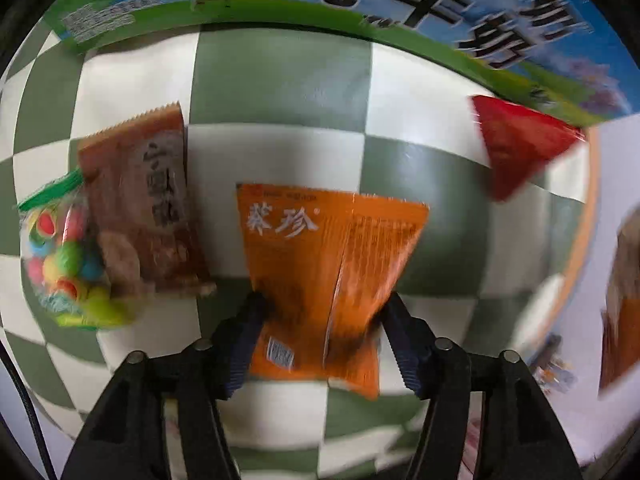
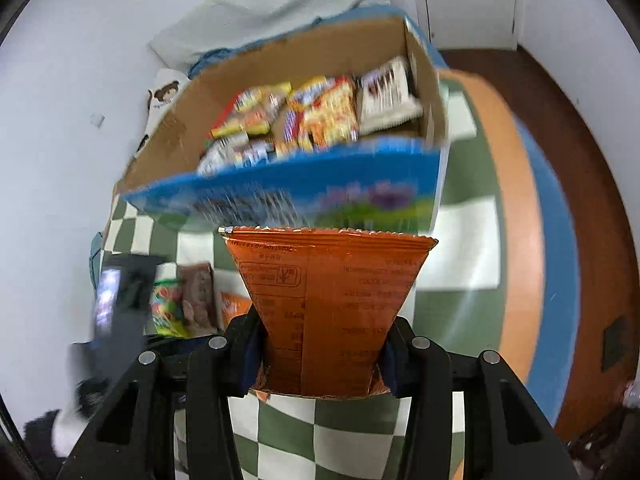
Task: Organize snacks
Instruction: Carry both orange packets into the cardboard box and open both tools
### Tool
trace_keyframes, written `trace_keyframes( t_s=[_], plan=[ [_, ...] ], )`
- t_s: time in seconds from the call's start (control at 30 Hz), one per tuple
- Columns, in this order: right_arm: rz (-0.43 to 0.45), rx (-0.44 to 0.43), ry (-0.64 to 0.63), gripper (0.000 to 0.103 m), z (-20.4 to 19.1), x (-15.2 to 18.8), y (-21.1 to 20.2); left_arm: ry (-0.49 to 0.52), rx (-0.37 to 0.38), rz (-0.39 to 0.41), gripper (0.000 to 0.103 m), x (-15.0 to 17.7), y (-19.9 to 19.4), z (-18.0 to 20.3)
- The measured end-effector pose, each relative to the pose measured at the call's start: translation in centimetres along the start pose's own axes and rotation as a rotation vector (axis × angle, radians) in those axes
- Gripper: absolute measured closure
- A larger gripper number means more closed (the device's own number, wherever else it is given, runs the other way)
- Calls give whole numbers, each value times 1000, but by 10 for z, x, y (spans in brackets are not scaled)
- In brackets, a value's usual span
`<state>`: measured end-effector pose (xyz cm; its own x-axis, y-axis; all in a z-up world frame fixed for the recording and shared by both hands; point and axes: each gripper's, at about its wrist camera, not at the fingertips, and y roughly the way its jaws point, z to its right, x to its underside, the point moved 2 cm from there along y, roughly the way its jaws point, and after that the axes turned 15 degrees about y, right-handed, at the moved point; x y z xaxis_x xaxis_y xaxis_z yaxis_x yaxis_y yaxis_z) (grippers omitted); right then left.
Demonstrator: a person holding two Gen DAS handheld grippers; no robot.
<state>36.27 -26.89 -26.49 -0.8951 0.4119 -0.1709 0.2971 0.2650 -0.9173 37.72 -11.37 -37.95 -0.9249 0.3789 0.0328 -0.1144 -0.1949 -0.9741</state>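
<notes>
In the left wrist view an orange snack packet (image 1: 320, 240) lies on the green-and-white checked cloth (image 1: 280, 80). My left gripper (image 1: 325, 304) straddles its lower half, and both pads touch its side edges. To its left lie a brown packet (image 1: 144, 208) and a bag of coloured candies (image 1: 64, 264); a red packet (image 1: 516, 144) lies at the right. In the right wrist view my right gripper (image 2: 324, 324) is shut on another orange packet (image 2: 336, 280), held upright above the cloth. Behind it stands an open cardboard box (image 2: 280, 188) with several snacks inside.
The box's printed blue-and-green wall (image 1: 360, 0) runs along the top of the left wrist view. A blurred dark device (image 2: 120, 300) hangs at the left of the right wrist view. The table's orange and blue rim (image 2: 520, 240) curves on the right, with brown floor beyond.
</notes>
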Motion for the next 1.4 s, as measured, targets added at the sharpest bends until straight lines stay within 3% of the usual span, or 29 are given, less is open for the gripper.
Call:
trace_keyframes(
  t_s=[0.13,0.23,0.47,0.6,0.7,0.8,0.97,1.03,1.07,1.1,1.2,1.27,1.33,1.4],
  plan=[
    [-33,4,16,53,8,12,13,46,-41,67,64,3,-16,14],
    [-13,-2,10,53,9,11,6,64,-35,112,73,6,-40,21],
    [95,-87,-14,53,-15,-23,-53,81,58,322,75,-13,-155,38],
    [157,-102,-53,54,-34,-56,-77,100,40,400,75,-41,-203,40],
    [181,-58,-81,54,-46,-91,-74,106,-5,430,75,-75,-225,35],
    [161,-10,-88,54,-50,-119,-62,102,-67,423,75,-110,-229,21],
    [59,50,-86,53,-55,-146,-21,73,-107,312,75,-160,-203,-8],
    [-31,73,-63,42,-51,-154,6,54,-112,224,74,-170,-182,-19],
    [-53,71,-51,29,-48,-155,14,50,-118,211,74,-171,-175,-21],
    [-63,90,-53,19,-47,-158,22,46,-121,201,72,-169,-170,-24],
    [-66,109,-44,11,-44,-160,27,35,-143,197,59,-164,-162,-29],
    [-72,104,-31,8,-42,-161,29,31,-154,200,45,-161,-158,-32],
    [-72,117,-31,8,-41,-161,32,30,-164,208,23,-162,-156,-34],
    [-72,138,-37,7,-42,-158,31,34,-190,214,12,-160,-155,-35]
  ],
)
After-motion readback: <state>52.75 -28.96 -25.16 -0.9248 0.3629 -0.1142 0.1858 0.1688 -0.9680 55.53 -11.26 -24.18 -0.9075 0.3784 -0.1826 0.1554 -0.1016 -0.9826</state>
